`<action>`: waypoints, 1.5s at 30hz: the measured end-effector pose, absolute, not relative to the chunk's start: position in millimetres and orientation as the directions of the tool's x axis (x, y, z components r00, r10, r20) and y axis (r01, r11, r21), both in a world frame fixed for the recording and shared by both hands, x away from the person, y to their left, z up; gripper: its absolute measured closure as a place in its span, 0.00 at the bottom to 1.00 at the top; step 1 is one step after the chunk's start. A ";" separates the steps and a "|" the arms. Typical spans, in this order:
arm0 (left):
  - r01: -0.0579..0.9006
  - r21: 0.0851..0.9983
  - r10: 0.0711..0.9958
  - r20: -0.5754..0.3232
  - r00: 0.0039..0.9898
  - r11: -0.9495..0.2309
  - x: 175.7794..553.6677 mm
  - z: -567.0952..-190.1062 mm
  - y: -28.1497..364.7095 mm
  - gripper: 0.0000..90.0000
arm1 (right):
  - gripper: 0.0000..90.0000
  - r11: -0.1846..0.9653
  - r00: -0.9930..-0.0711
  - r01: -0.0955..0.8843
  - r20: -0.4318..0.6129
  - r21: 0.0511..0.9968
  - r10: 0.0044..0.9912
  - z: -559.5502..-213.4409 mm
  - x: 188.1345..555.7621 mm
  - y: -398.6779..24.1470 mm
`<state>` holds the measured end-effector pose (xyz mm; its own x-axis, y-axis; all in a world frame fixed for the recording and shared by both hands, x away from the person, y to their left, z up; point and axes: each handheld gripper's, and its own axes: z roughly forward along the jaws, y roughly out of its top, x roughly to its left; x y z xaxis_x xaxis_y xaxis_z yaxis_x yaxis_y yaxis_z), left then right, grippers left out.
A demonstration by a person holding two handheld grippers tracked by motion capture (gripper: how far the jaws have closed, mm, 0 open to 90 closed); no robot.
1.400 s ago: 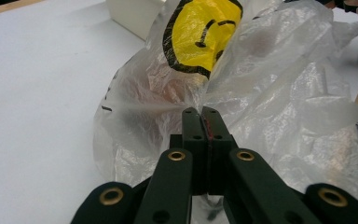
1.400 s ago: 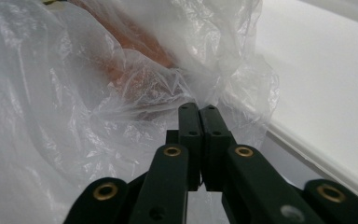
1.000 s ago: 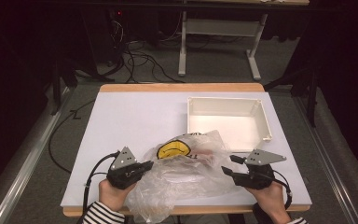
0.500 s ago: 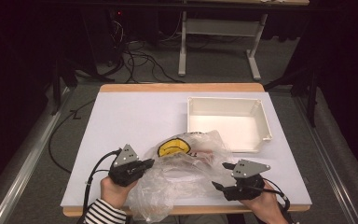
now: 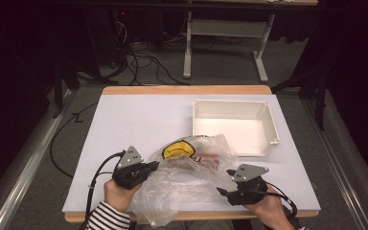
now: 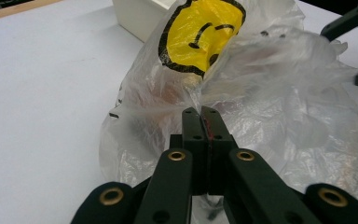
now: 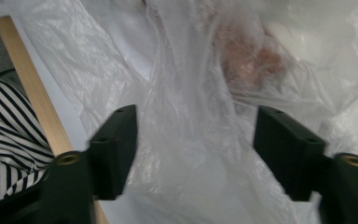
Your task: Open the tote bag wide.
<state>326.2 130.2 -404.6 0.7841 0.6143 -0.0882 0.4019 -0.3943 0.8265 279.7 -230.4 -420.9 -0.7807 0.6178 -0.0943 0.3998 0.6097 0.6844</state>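
Since the earlier frame, right gripper (image 5: pixel 223 192) has moved in to the plastic bag (image 5: pixel 187 179) at the table's (image 5: pixel 124 120) near edge, jaws apart, closing astride loose film; left gripper (image 6: pixel 200 122) pinches the bag. Next: close right, spread the mouth.

White tray (image 5: pixel 268 120) sitting open well beyond my right fingers; white tabletop (image 5: pixel 134 124) lying under them; cables (image 5: pixel 139 62) trailing on the floor far ahead.

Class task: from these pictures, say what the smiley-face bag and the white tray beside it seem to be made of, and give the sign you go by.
Bag: thin clear plastic film, glossy; it crinkles, and the contents show through.
White tray: probably rigid moulded plastic, matte; smooth, straight, even walls.
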 end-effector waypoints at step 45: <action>0.448 0.785 0.691 -0.036 0.722 -0.428 386.2 -412.0 112.3 0.98 | 1.00 0.487 -0.584 0.485 -0.145 0.727 0.798 -409.6 349.1 -256.3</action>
<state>386.2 112.3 -412.0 0.7220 0.6910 -0.0356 0.4483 -0.4280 0.7848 349.1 -256.3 -409.6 -0.5845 0.7984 -0.1446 0.4850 0.4867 0.7266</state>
